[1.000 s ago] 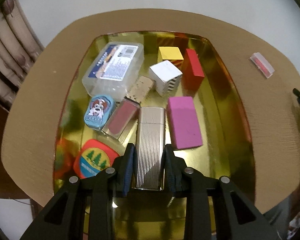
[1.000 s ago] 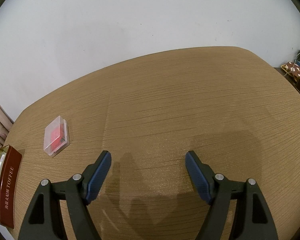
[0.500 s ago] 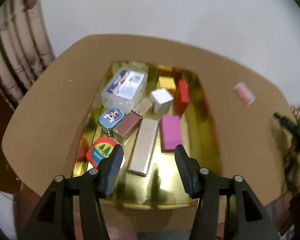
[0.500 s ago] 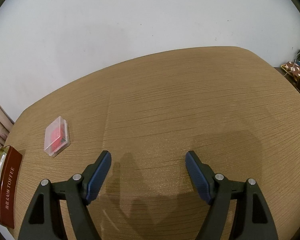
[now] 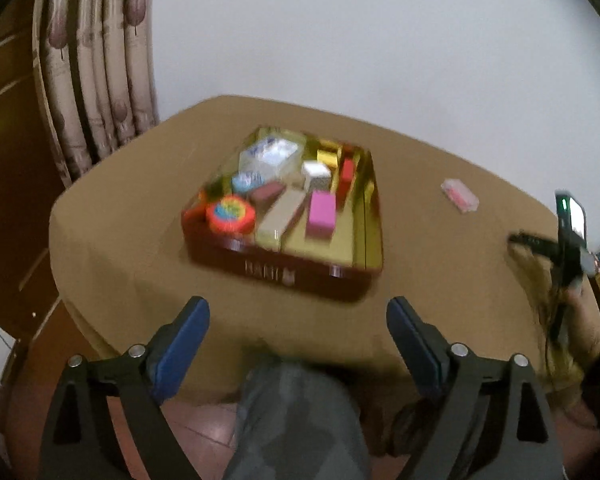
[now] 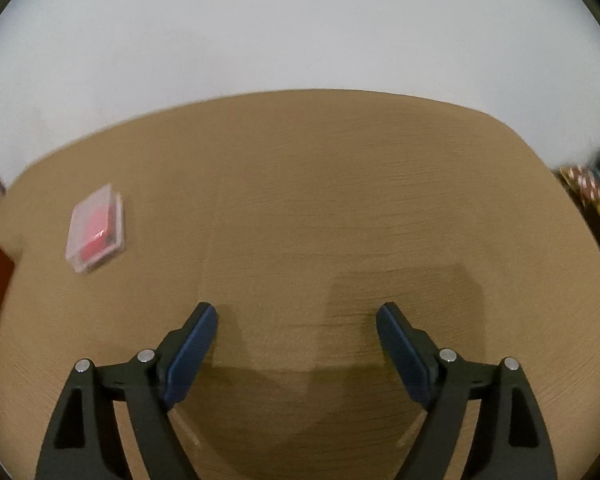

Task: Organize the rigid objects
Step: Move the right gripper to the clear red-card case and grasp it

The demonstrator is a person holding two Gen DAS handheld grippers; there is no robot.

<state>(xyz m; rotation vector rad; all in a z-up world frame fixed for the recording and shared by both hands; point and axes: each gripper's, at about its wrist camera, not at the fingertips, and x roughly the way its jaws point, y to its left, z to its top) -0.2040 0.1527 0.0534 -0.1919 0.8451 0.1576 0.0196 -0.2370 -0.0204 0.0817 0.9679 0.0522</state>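
A dark red tin tray with a gold inside sits mid-table and holds several small boxes, among them a silver ribbed case, a pink block and a round red tin. My left gripper hangs back over the table's near edge, its jaws opening with nothing between them. A clear case with a red insert lies alone on the table, also seen in the left wrist view. My right gripper hovers over bare wood right of that case, its jaws opening and empty.
The wooden table has a rounded far edge against a white wall. A curtain hangs at the left. A person's knee shows below the table edge, and the other hand-held gripper is at the right.
My left gripper let go of the silver ribbed case in the tray, opened wide and pulled back and up. The right gripper shifted slightly, so the clear case appears nearer, and widened a little.
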